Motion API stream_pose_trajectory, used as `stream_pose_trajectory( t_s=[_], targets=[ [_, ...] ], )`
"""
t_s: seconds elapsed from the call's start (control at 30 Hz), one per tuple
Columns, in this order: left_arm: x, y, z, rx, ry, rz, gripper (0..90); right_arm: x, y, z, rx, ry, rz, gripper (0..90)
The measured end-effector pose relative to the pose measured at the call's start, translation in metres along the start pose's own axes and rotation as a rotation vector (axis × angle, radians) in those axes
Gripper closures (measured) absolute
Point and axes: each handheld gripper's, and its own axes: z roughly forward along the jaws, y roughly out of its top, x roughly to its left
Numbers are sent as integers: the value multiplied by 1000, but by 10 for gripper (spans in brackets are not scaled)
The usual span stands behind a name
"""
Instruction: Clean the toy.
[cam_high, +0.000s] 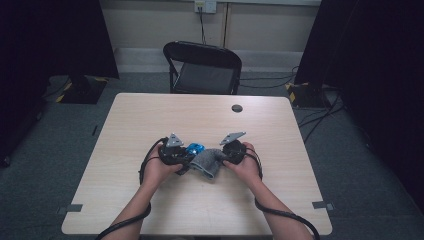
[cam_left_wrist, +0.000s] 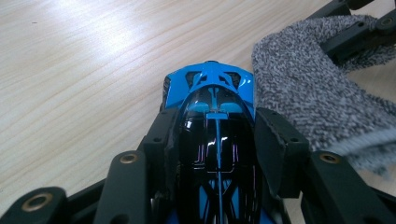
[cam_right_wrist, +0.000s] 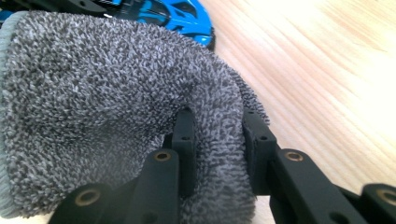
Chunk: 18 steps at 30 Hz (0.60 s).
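Note:
A blue and black toy car (cam_left_wrist: 212, 126) sits clamped between the jaws of my left gripper (cam_left_wrist: 215, 135), nose pointing away over the wooden table (cam_left_wrist: 84, 70). In the high view the car (cam_high: 195, 148) shows as a blue spot beside the left gripper (cam_high: 179, 157). A grey fuzzy sock (cam_right_wrist: 107, 98) hangs from my right gripper (cam_right_wrist: 215, 140), whose pads pinch a fold of it. The sock (cam_high: 207, 162) lies between both hands, its open end toward the car. From the left gripper view the sock (cam_left_wrist: 308, 93) drapes at the right, touching the car's side.
A black folding chair (cam_high: 205, 67) stands behind the table's far edge. A small dark round cap (cam_high: 237, 108) lies on the tabletop (cam_high: 165, 115) toward the back. Cables trail from both grippers along the person's forearms. Dark curtains flank the room.

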Motion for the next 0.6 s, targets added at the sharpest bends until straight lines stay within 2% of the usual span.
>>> stream_pose_trajectory(
  t_s=[0.43,0.6],
  targets=[
    [0,1,0,4,-1,2,518,-15,0,-3,16,-50,35,706],
    [0,1,0,4,-1,2,518,-17,1,-3,17,-58,48,706]
  ],
)
